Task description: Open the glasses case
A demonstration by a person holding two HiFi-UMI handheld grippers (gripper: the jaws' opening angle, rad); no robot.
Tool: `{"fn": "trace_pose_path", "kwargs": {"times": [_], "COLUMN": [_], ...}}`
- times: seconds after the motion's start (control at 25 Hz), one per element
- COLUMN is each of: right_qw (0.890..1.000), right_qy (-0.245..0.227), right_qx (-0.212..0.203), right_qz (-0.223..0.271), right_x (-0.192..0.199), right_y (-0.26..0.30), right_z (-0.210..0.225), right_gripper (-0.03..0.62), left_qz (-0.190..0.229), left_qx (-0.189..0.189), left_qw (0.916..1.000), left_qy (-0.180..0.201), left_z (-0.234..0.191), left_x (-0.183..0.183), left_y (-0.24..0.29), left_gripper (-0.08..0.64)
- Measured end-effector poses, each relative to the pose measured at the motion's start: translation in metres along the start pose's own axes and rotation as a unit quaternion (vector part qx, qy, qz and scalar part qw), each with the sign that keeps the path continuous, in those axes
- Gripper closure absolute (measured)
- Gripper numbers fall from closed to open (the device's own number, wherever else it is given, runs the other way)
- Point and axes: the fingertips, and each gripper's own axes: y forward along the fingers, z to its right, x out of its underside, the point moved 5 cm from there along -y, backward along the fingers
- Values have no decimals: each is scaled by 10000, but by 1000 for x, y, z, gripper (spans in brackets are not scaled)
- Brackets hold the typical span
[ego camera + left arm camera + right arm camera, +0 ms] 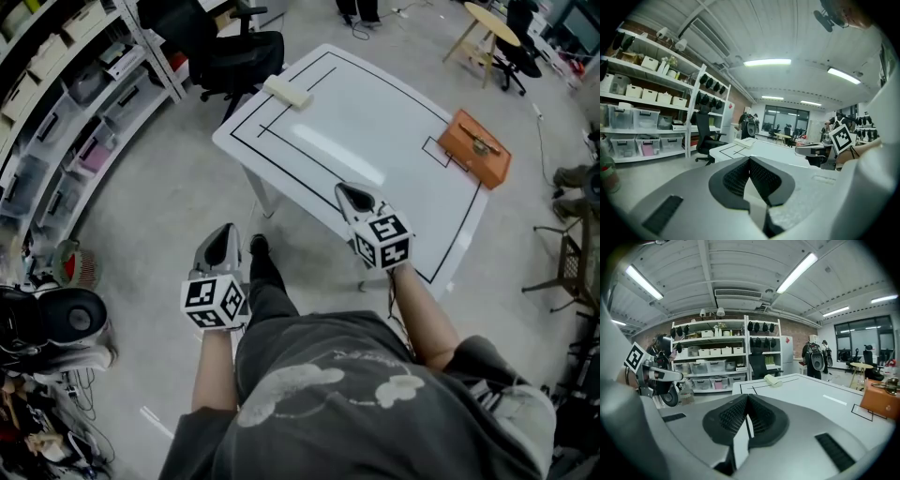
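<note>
Both forearms reach forward, nearly level. The left claw (224, 232) hangs over the floor beside the table (375, 141), its jaws together and empty. The right claw (351, 193) is over the table's near edge, jaws also pressed together on nothing. The orange glasses case (476, 148) lies closed at the far right edge, well apart from both. The right gripper view catches it at its margin (881, 397). The left gripper view shows instead the cream block (747, 141) at the far corner. The middle of the table lies bare.
</note>
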Motion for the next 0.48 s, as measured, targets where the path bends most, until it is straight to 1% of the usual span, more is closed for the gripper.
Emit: {"fn": "trace_pose_path", "kwargs": {"times": [0.24, 0.32, 0.48], "right_qw": [9990, 9975, 9939], "right_qy": [75, 172, 347], "right_qx": [449, 686, 1029], "right_qz": [-35, -43, -202], "right_x": [-7, -12, -19], "right_y": [38, 54, 92], "right_z": [30, 40, 56], "right_gripper": [592, 592, 592], "left_qz": [26, -44, -237], "left_qx": [475, 681, 1110], "left_qw": [9987, 9974, 9932], "left_qy": [179, 252, 238], "left_z": [-31, -45, -71], "left_x": [-25, -34, -48], "left_y": [75, 106, 166], "left_gripper": [558, 558, 558]}}
